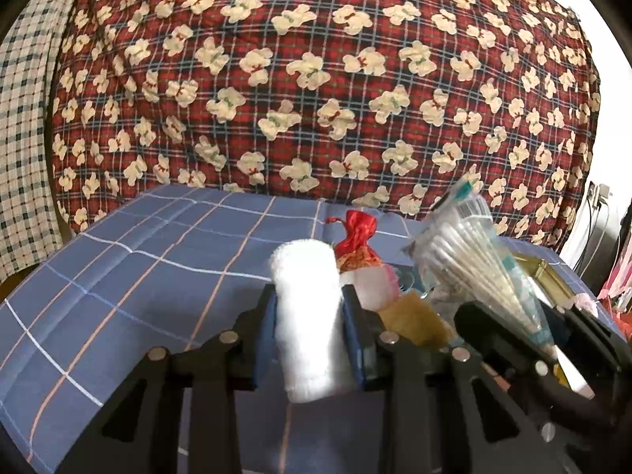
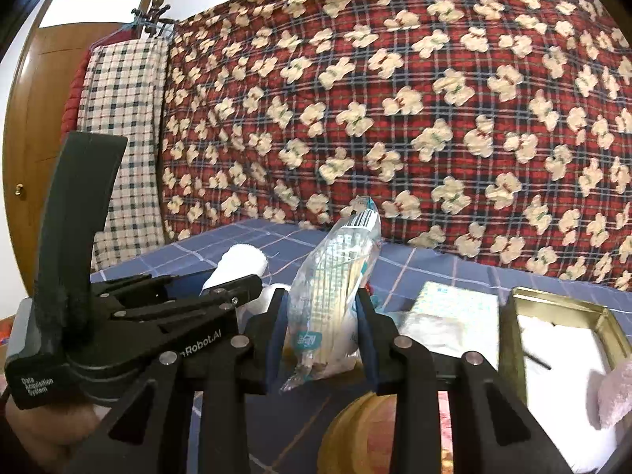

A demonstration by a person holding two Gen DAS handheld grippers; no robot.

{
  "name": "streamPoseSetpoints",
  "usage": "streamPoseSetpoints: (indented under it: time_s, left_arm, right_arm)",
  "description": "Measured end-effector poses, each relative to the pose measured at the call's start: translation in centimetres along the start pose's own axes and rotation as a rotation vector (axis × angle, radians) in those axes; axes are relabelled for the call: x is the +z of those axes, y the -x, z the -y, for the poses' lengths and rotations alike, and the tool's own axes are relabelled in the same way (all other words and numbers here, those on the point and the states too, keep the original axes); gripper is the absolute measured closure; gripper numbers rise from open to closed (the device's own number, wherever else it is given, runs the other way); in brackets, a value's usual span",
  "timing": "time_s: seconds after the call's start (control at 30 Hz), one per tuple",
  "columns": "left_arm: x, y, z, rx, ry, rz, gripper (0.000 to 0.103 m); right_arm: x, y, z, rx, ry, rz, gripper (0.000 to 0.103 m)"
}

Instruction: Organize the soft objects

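Note:
My left gripper (image 1: 307, 300) is shut on a rolled white towel (image 1: 306, 316), held upright above the blue checked cloth (image 1: 138, 268). My right gripper (image 2: 322, 312) is shut on a clear bag of cotton swabs (image 2: 335, 296) that stands up between its blue pads. The swab bag (image 1: 470, 260) and the right gripper's black body show at the right of the left wrist view. In the right wrist view the left gripper (image 2: 237, 276) with its white towel (image 2: 241, 264) sits just to the left. A red drawstring pouch (image 1: 357, 243) stands behind the towel.
An open gold tin (image 2: 517, 316) with a white lining lies at the right, with a shiny patterned box (image 2: 458, 308) beside it and something pink and fluffy (image 2: 612, 395) at the edge. A round wooden piece (image 2: 367, 430) lies below. A red teddy-print quilt (image 1: 316, 79) rises behind the table.

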State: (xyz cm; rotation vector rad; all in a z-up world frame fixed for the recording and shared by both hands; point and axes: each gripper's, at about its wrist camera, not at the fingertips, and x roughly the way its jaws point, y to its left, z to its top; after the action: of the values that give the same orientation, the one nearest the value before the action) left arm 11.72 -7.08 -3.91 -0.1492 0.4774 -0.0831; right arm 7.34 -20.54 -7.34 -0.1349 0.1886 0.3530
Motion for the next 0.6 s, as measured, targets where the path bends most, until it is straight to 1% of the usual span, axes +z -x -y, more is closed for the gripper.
streamPoseSetpoints:
  time_s: [0.13,0.4,0.6]
  left_arm:
    - [0.1,-0.5,1.0,-0.003,-0.023,-0.002,0.072]
    - [0.3,-1.3,2.7,-0.007,-0.056,-0.006,0.072]
    - [0.3,-1.2,3.8,-0.005,-0.079,0.021,0.072]
  right_arm:
    - [0.0,-0.5,1.2,-0.022,-0.033,-0.029,0.067]
    - [-0.3,-0.6,2.5,-0.059,-0.072,-0.051,0.067]
    - [-0.3,-0.4,3.1,-0.073,-0.087,-0.047,0.067]
